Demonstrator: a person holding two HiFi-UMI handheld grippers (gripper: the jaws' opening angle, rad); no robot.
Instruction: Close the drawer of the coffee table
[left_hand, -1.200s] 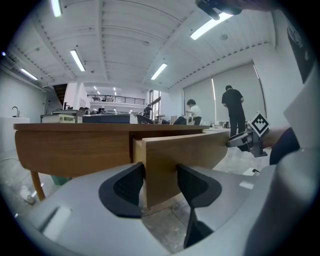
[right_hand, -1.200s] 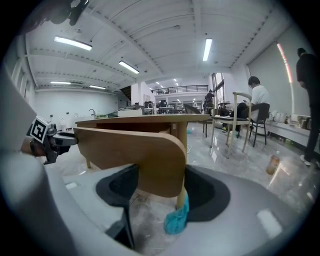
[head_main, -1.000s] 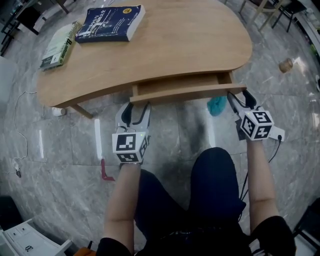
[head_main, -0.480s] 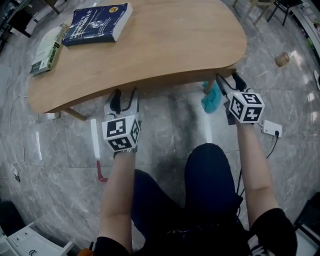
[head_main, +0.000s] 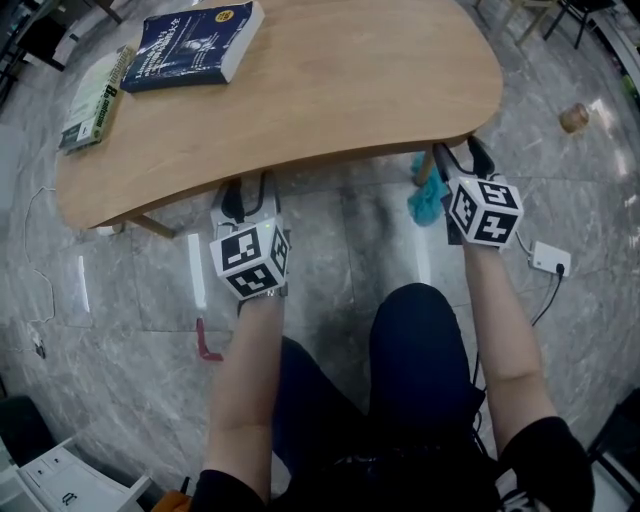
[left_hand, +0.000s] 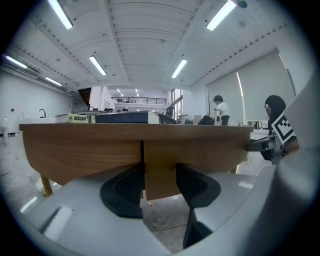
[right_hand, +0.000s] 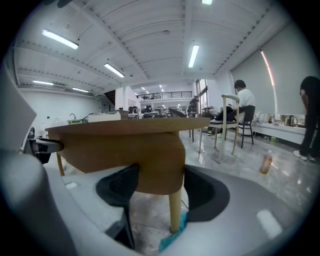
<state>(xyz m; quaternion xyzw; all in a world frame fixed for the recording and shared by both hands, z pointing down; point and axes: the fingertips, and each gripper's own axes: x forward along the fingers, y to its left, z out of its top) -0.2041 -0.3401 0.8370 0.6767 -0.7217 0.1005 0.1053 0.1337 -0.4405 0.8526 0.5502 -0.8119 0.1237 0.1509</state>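
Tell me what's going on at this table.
A person holds the left gripper and right gripper at the front edge of the coffee table. The drawer looks pushed in, its front flush under the top. Both grippers' jaws are apart, gripping nothing; the left's have just closed a little.

Blue book (head_main: 190, 45) lying flat, green book (head_main: 90, 100) just left of it, not touching. Teal cloth (head_main: 427, 202) on grey marble floor (head_main: 330, 240). White plug box (head_main: 549, 259) w/ black cable to its right. Red obj (head_main: 207, 342) on floor, left side. Brown bottle (head_main: 574, 117) far right. Bg: seated person (right_hand: 242, 100), chair (right_hand: 235, 125).
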